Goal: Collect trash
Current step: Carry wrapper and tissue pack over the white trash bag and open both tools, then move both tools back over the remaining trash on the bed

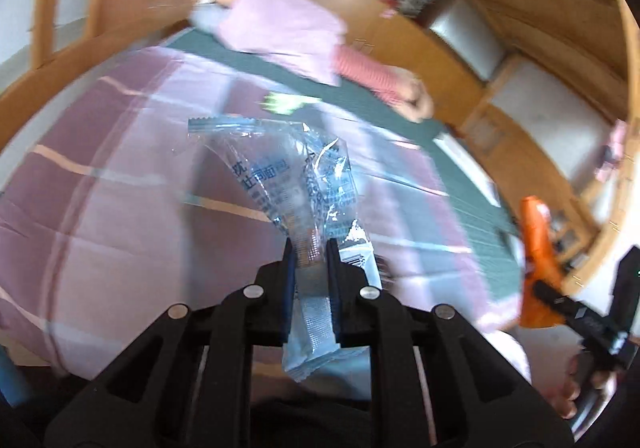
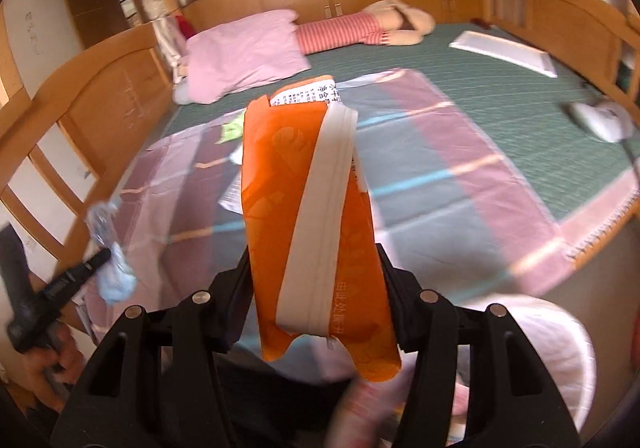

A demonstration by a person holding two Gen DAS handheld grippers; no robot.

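My left gripper is shut on a clear plastic wrapper with blue print, held up above the bed. The wrapper also shows in the right wrist view at the far left. My right gripper is shut on an orange packet with a white band, also held above the bed. The orange packet shows in the left wrist view at the right. A small green scrap lies on the pink checked sheet; it also shows in the right wrist view.
A pink pillow and a striped doll lie at the head of the green mat. A white flat pad and a white object lie on the right. Wooden bed walls surround the bed. A white round rim is near, lower right.
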